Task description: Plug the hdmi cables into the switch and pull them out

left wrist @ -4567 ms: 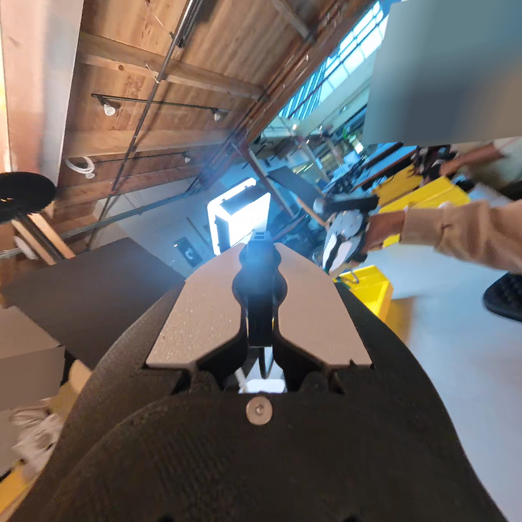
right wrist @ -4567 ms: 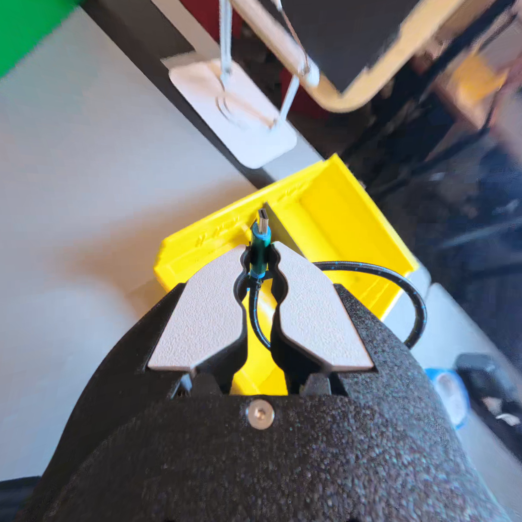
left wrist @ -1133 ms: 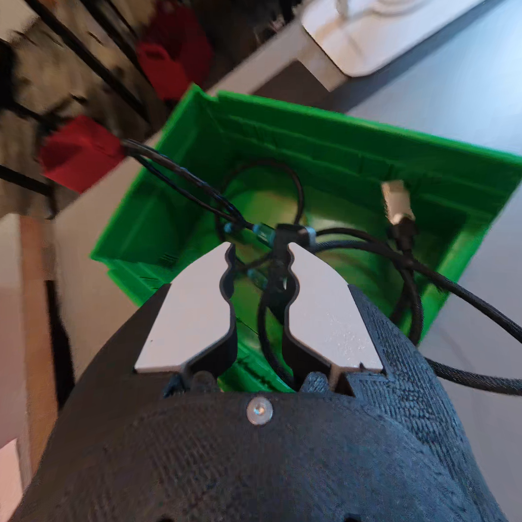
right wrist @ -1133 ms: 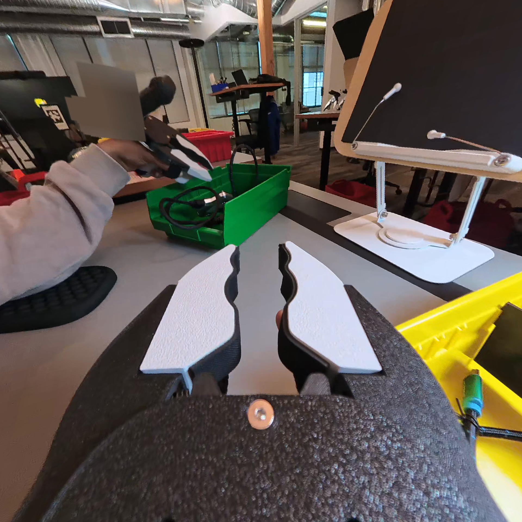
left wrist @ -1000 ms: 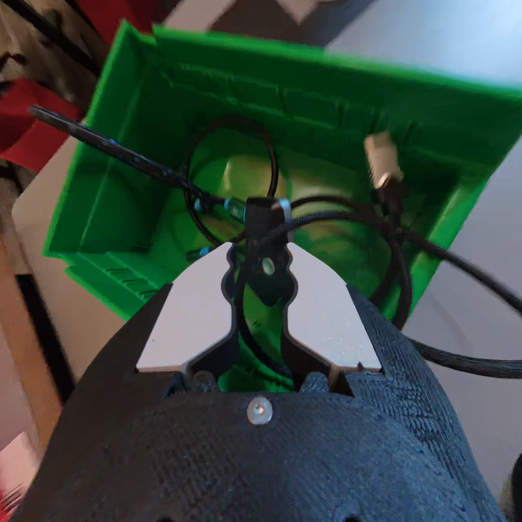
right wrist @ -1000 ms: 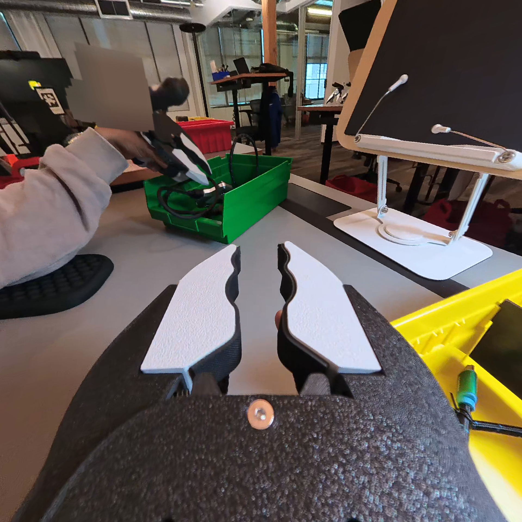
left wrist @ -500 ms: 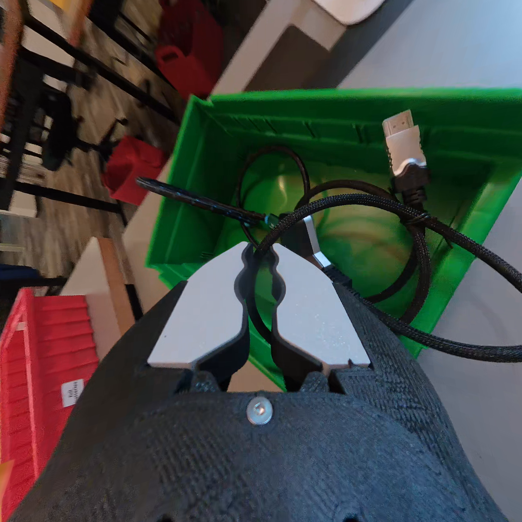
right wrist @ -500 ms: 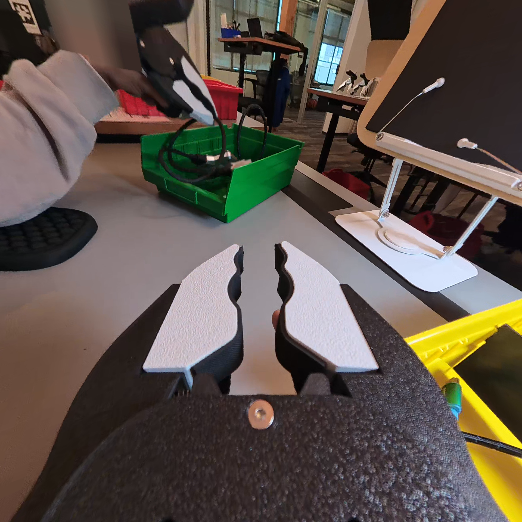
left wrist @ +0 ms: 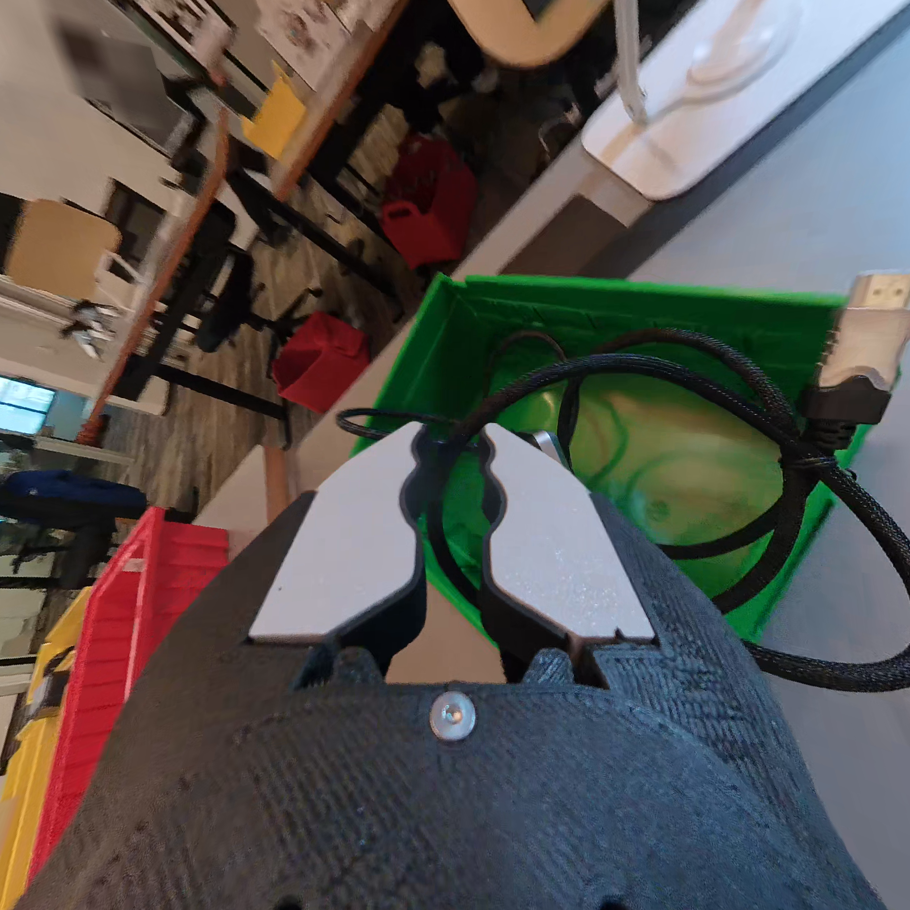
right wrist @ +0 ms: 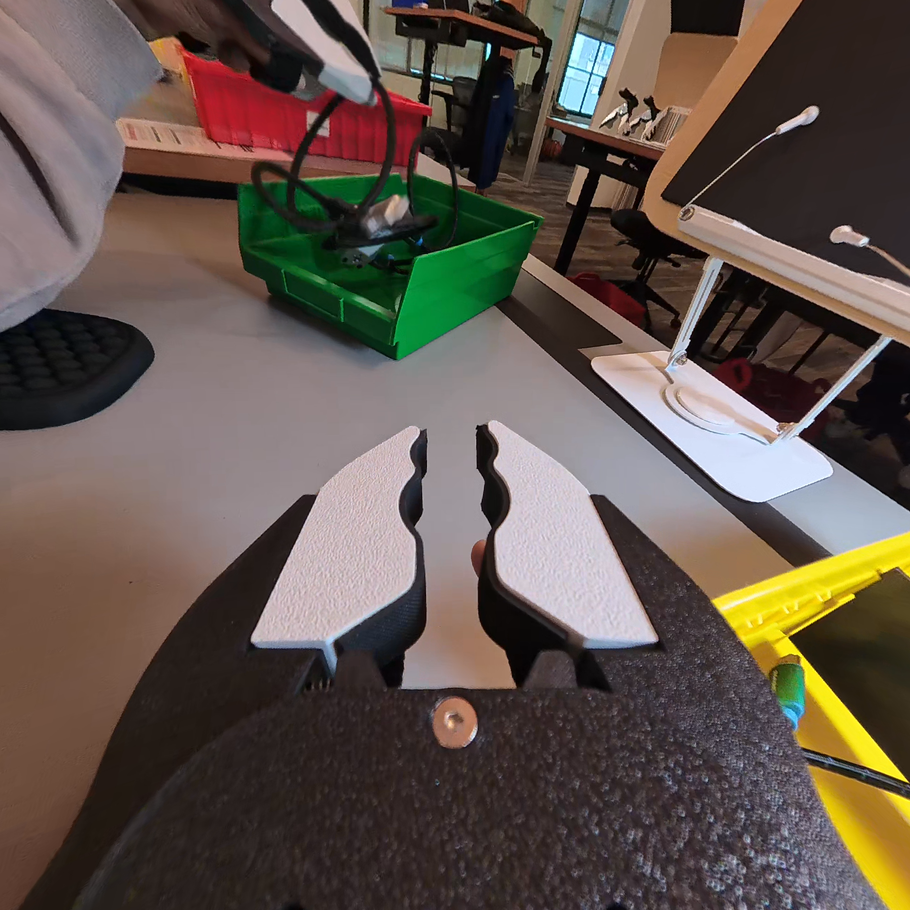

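We are in an open office or lab workspace: our grey desk (right wrist: 246, 443) carries green (right wrist: 458, 290) and yellow (right wrist: 837, 738) parts bins, with standing desks (right wrist: 458, 34), office chairs (right wrist: 650, 236), red crates (left wrist: 428, 197) and large windows (right wrist: 586, 74) beyond.

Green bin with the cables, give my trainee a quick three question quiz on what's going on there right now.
1. True or false: the left claw is shut on a black cable above the green bin.
2. The right claw is: A open and empty, B shut on a plug, C shut on a cable.
3. What colour is the bin beside the right claw?

Key: 1 true. 2 A. 3 yellow.
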### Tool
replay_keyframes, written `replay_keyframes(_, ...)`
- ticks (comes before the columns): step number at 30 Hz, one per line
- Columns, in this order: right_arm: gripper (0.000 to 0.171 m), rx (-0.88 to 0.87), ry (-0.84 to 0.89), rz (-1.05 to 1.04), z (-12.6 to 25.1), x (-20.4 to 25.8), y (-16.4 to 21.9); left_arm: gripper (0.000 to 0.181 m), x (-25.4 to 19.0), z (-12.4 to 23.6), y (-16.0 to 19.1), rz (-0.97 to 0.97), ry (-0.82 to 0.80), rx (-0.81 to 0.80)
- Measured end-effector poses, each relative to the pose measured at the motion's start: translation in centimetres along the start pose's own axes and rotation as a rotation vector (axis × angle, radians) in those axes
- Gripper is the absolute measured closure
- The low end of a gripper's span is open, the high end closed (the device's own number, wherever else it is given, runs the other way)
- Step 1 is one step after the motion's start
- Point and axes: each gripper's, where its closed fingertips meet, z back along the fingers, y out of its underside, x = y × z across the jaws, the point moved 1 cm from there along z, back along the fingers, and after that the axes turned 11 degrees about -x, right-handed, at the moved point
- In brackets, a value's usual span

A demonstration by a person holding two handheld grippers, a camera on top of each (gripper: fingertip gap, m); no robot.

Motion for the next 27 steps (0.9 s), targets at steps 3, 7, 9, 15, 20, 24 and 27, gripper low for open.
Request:
replay_keyframes(3, 0.152, 0.012, -0.006, 0.011, -0.1, 0.2, 0.2, 0.148, -1.6, -1.3, 2.2, -0.002, 0.082, 0.108)
replay_keyframes(7, 0.152, 0.026, -0.015, 0.045, -0.1, 0.4, 0.3, 0.143, -3.8, -1.7, 2.1, 0.041, 0.19, 0.113)
replay_keyframes(9, 0.152, 0.036, -0.022, 0.044, -0.2, 0.6, 0.6, 0.141, -3.9, -1.7, 2.2, 0.016, 0.188, 0.128)
replay_keyframes(15, 0.152, 0.064, -0.04, 0.06, -0.5, 1.1, 1.2, 0.131, -7.1, -2.7, 6.8, 0.024, 0.292, 0.411)
replay_keyframes(20, 0.152, 0.092, -0.039, 0.112, -0.5, 1.3, 1.5, 0.15, -7.0, -6.3, 10.1, -0.056, 0.166, 0.541)
replay_keyframes(24, 0.152, 0.105, -0.04, 0.129, -0.5, 1.3, 1.7, 0.159, -6.2, -7.0, 9.9, -0.086, 0.124, 0.488)
replay_keyframes(27, 0.152, 0.113, -0.041, 0.145, -0.5, 1.3, 1.8, 0.16, -5.1, -5.8, 8.7, -0.064, 0.117, 0.436)
